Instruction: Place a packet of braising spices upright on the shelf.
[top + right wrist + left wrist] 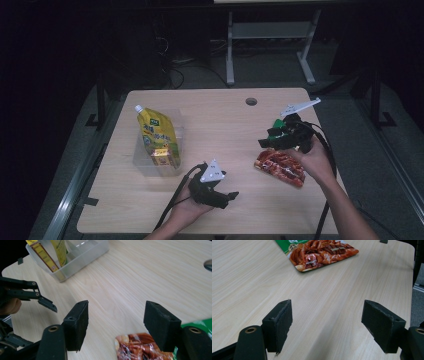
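A: Where is the red snack packet (279, 167) right now?

B: Flat on the table (230, 120), at about 4 o'clock from the table's centre. The right gripper (272, 141) hangs just over its far end, toward 12 o'clock from the packet, and in the right gripper view the packet (140, 347) lies low between the 2 jaws.

A: Are those jaws gripping it?

B: No. They stand spread, and neither pad presses on the film. The left gripper (227, 197) rests near the front edge at about 6 o'clock, its jaws also wide apart with bare wood between them.

A: How would you expect the packet to handle?

B: Light, I'd judge, and soft. The film looks glossy, so it is probably slippery, and the contents seem flat and loose enough to sag when lifted. It should not break, though a hard squeeze could crush what is inside.

A: So where to take hold?

B: Across a sealed edge or a corner, where the film is flat and stiff; the green end (287, 245) seen in the left gripper view looks a fair spot. The clear plastic bin (142, 165) at 9 o'clock holds a yellow spouted pouch (156, 131) and a small box (162, 157).
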### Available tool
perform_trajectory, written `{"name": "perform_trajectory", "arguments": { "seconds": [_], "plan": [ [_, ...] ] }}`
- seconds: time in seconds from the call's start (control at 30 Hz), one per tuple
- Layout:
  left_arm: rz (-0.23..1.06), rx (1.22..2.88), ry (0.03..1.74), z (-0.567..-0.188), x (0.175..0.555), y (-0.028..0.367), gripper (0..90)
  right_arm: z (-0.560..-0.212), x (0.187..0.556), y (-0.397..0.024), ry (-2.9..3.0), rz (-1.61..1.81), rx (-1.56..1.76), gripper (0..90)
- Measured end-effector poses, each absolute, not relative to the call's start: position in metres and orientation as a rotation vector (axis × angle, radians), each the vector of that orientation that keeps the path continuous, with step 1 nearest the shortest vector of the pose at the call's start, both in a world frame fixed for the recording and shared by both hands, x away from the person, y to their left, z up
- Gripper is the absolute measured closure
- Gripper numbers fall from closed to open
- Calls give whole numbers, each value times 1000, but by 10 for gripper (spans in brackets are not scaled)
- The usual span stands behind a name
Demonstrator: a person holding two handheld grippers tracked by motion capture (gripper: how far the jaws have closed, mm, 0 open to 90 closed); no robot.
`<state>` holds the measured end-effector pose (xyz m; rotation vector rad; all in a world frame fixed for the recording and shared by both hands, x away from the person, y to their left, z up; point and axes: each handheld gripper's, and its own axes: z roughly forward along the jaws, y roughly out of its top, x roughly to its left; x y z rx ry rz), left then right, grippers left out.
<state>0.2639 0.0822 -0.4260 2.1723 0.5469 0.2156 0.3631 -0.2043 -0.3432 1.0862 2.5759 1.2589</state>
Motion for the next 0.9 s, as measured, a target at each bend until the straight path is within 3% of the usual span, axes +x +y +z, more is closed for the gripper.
{"name": "perform_trajectory", "arguments": {
  "seconds": [0.9],
  "plan": [
    [186,2169,522,-418,287,46,282,-367,346,-272,2438,1185,1315,313]
  ]
}}
